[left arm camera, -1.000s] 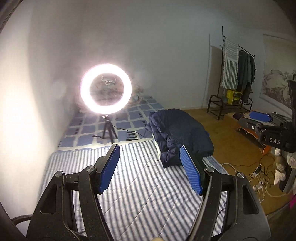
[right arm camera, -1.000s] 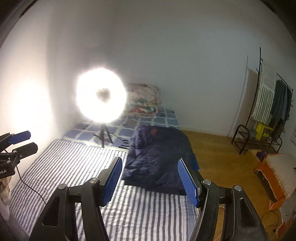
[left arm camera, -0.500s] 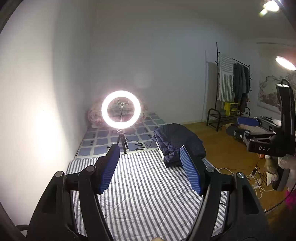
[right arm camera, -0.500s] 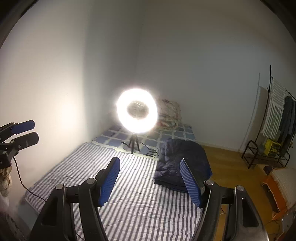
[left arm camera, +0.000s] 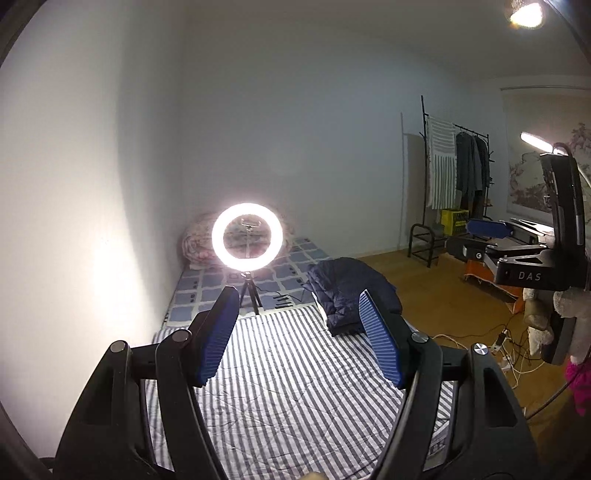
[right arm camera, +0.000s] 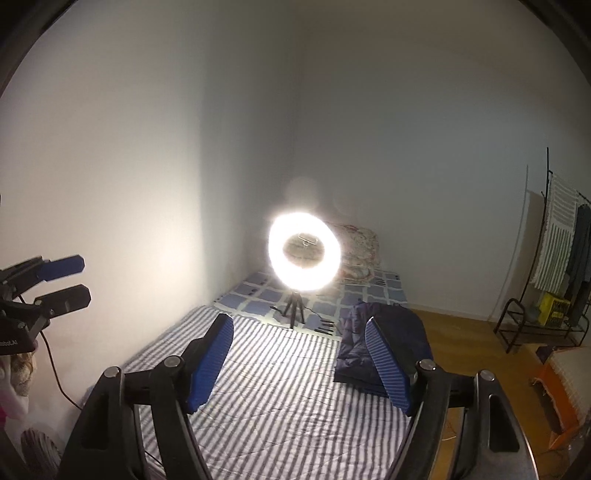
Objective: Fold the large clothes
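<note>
The left gripper [left arm camera: 297,314] is held above the striped mattress [left arm camera: 295,387], its blue pads spread wide with nothing between them. The right gripper [right arm camera: 299,343] is likewise spread and empty. The folded navy puffer jacket [left arm camera: 351,291] lies at the mattress's far right edge, where the striped sheet meets the blue-checked bedding [left arm camera: 295,258], well apart from both grippers.

Only the left wrist view shows the ceiling lamp [left arm camera: 524,14], the floor cables [left arm camera: 506,343] and the right gripper from the side, at the frame's right edge. Only the right wrist view shows the left gripper, at its left edge, and an orange box [right arm camera: 561,402].

The ring light [left arm camera: 247,236] on its tripod glares strongly; in the right wrist view it washes out the rolled quilt [right arm camera: 360,247] behind it. The clothes rack [left arm camera: 456,177] is cut off in the right wrist view. Each gripper's right finger hides part of the jacket.
</note>
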